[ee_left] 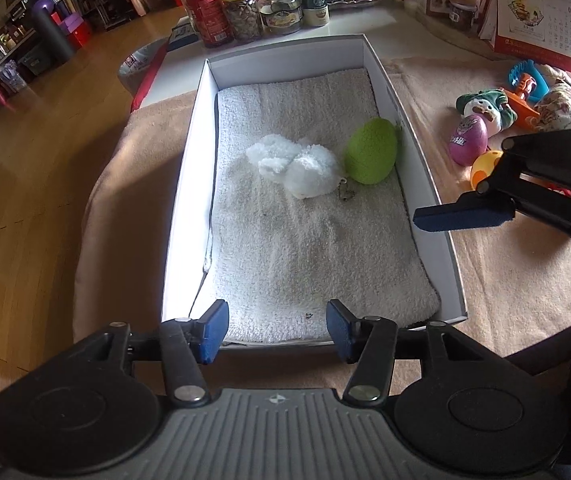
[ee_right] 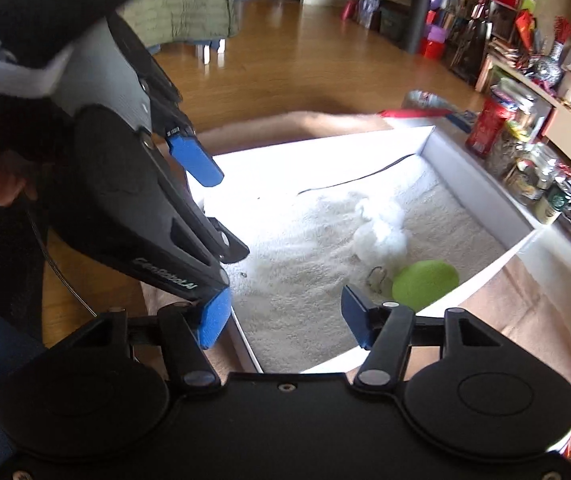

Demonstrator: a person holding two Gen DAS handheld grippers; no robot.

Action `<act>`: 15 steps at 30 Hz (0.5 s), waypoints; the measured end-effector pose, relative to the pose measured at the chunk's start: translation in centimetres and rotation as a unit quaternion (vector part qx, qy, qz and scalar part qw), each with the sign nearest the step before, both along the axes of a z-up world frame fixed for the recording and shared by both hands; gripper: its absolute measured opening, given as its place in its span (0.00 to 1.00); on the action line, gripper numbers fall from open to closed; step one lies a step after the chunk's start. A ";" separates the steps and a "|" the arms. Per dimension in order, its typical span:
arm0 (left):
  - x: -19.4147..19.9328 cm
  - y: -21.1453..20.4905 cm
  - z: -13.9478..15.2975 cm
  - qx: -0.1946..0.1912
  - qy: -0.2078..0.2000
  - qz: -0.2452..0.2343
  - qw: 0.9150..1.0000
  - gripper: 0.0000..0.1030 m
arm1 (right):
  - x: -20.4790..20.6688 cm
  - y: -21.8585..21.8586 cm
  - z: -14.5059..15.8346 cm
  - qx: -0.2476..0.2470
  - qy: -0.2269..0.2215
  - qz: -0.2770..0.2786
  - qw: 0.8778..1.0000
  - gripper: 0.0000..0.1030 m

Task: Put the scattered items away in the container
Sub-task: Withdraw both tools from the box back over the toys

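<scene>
The left gripper [ee_left: 277,330] is seen with its fingers partly apart and nothing between them, held over the near end of the white box [ee_left: 189,184]. The right gripper [ee_right: 285,320] is likewise part open and empty, above the box's corner. Ahead of both, a white plush [ee_left: 297,168] and a green plush [ee_left: 369,150] lie touching on the towel [ee_left: 305,264] inside. Beyond the right fingers, on the tabletop, a pink egg [ee_left: 467,140] and other toys [ee_left: 525,100] are left outside the box.
</scene>
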State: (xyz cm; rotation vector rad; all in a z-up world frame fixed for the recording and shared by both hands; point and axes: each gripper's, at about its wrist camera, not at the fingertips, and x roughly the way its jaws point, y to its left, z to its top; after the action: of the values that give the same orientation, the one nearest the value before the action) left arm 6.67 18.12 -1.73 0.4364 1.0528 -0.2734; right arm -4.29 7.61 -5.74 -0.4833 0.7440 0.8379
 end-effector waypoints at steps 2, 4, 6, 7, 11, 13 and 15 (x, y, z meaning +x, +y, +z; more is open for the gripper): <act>-0.2 -0.7 0.5 -0.010 -0.006 -0.001 1.000 0.55 | -0.4 -1.9 1.0 0.023 -0.008 -0.025 0.999 0.57; -0.3 -1.5 1.1 -0.020 -0.011 -0.004 1.000 0.59 | -1.0 -4.3 2.3 0.053 -0.013 -0.058 0.997 0.58; -0.6 -2.8 1.7 -0.027 -0.019 -0.010 0.999 0.59 | -1.5 -6.9 3.4 0.071 -0.022 -0.096 0.993 0.62; -0.7 -3.4 2.0 -0.032 -0.023 -0.013 0.999 0.60 | -1.6 -8.1 4.0 0.076 -0.029 -0.120 0.989 0.66; -1.1 -7.2 3.2 -0.058 -0.030 -0.025 0.998 0.66 | -2.2 -13.4 4.4 0.081 -0.034 -0.215 0.973 0.68; -1.3 -9.6 3.5 -0.066 -0.033 -0.036 0.997 0.72 | -2.0 -16.2 4.1 0.083 -0.027 -0.268 0.959 0.68; -1.6 -12.1 3.6 -0.074 -0.034 -0.049 0.995 0.75 | -2.0 -18.9 3.4 0.087 -0.014 -0.315 0.945 0.68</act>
State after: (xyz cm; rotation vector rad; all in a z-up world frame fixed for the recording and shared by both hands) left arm 5.03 6.05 1.89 0.3618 0.9386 -0.4189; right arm -6.26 -11.25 -2.30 -0.0785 0.7308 0.2889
